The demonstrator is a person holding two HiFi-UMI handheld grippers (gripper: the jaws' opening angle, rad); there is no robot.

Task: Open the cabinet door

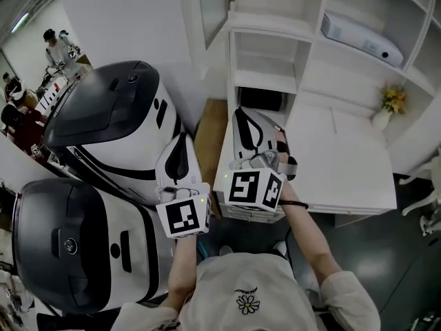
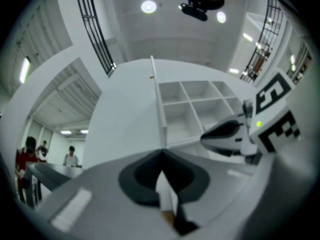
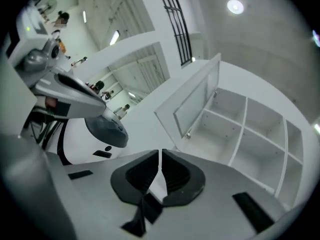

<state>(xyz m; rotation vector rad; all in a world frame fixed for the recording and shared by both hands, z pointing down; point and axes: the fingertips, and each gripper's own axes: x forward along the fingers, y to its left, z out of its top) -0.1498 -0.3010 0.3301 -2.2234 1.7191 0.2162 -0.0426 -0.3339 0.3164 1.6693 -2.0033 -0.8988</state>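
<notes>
Both pairs of jaws shut, cabinet door (image 3: 195,101) already open.
Left gripper (image 2: 161,156) and right gripper (image 3: 160,154) are pressed together on nothing, held back from the cabinet. The door stands swung out from the upper shelves (image 3: 250,134), so the task looks finished; only a withdrawal seems called for. Right gripper view shows its panelled face, perhaps glazed; left gripper view only its edge.

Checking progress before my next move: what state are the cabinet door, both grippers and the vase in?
Door: open, swung wide.
Left gripper: shut, nothing between the jaws.
Right gripper: shut, nothing between the jaws.
Vase: upright.
</notes>
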